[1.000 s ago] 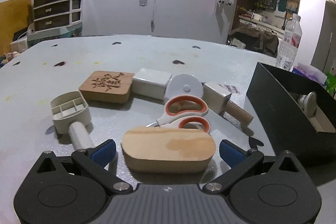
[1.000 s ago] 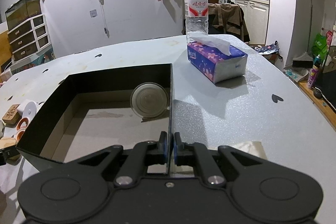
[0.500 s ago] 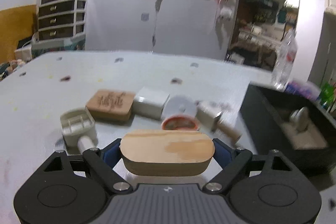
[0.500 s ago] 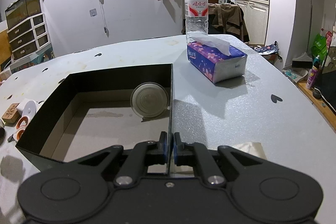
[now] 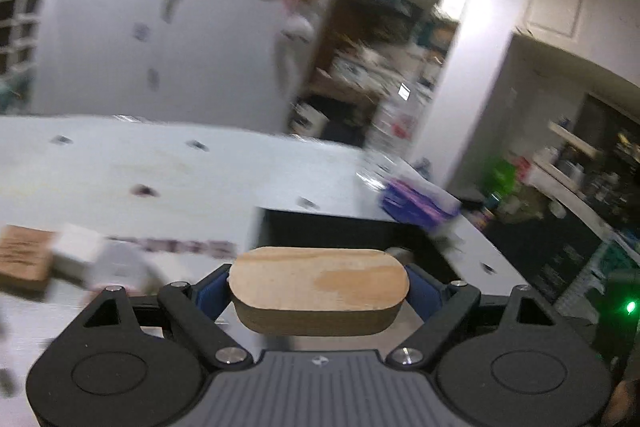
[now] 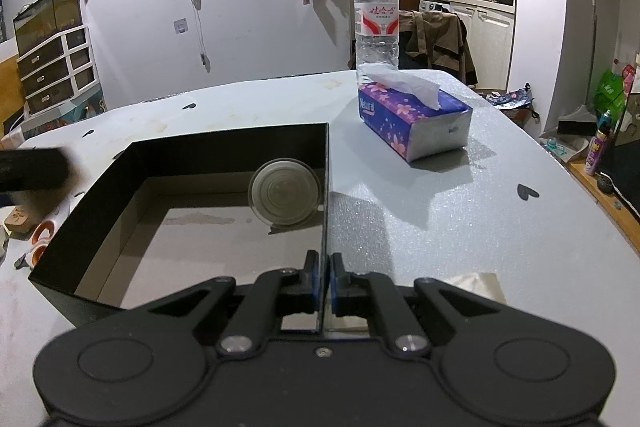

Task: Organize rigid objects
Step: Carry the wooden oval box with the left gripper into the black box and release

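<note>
Above grey table (image 6: 440,219): left gripper (image 5: 319,291) clamps oval wooden block (image 5: 319,285) by its ends, clear of surface, near open black cardboard box (image 6: 224,147). Right gripper (image 6: 325,281) pinched on box's right wall. Round translucent lid (image 6: 285,191) inside box.

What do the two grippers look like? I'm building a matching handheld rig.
Both are black, with two round discs and silver pivot screws on angled linkage arms. The left gripper has blue pads and a ribbed grey centre plate; the right gripper shows blue pad edges. No cables or sleeves visible.
</note>
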`<action>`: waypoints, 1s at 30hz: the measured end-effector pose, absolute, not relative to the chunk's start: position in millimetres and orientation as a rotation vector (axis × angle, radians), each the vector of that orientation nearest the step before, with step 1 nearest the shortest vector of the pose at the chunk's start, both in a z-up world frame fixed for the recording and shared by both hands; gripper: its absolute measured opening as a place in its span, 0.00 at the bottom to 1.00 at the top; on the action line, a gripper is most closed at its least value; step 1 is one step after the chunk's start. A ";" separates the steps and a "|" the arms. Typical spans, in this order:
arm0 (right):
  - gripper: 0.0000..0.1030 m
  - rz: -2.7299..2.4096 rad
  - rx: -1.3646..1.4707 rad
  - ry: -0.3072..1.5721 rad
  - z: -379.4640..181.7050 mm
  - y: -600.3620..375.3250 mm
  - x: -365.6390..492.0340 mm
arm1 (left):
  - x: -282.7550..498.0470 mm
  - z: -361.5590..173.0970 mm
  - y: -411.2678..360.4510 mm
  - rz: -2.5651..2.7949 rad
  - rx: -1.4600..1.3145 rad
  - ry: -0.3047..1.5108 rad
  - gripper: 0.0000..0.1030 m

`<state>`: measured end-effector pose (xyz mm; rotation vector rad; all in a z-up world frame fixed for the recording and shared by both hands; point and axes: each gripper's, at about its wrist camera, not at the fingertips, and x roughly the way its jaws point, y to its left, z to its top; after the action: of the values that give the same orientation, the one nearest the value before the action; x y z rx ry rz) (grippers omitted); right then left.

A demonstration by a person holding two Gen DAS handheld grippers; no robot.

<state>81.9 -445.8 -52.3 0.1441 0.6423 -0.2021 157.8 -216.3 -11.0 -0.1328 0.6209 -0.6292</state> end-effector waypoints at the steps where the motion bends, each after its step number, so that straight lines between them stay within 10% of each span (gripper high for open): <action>1: 0.05 -0.202 0.145 0.642 -52.3 -445.9 81.9 | 163.4 -11.7 -228.7 -0.646 -0.129 0.649 0.86; 30: 0.06 -0.167 0.161 0.631 -54.3 -449.9 81.0 | 257.3 -65.9 -340.7 -0.484 -0.040 0.912 0.87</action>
<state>81.0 -449.9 -54.3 0.1610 0.6309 -0.1670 257.3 -340.7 -65.9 -0.0395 0.9118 -0.4839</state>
